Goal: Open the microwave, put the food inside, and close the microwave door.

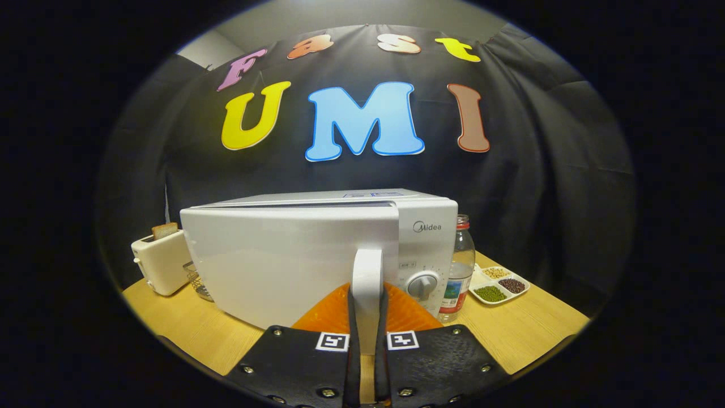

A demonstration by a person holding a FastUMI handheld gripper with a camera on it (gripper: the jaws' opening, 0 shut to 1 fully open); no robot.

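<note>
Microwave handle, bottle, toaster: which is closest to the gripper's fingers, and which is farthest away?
1. White vertical microwave door handle: between the fingers of the gripper.
2. Clear plastic bottle with a red cap: beyond the fingers, beside the microwave's dial.
3. White toaster holding a bread slice: farthest, past the microwave's other side.

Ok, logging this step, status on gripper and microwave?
Gripper shut on door handle. Microwave door looks closed. Bottle beside it, nothing blocking.

A white toaster [161, 262] with a slice of bread [165, 230] poking up stands on the wooden bench [532, 328]. Just beside the toaster sits a small wire basket [197, 280]. Well apart from the toaster stand a clear bottle [460, 266] and a divided dish of beans [499, 285].
</note>
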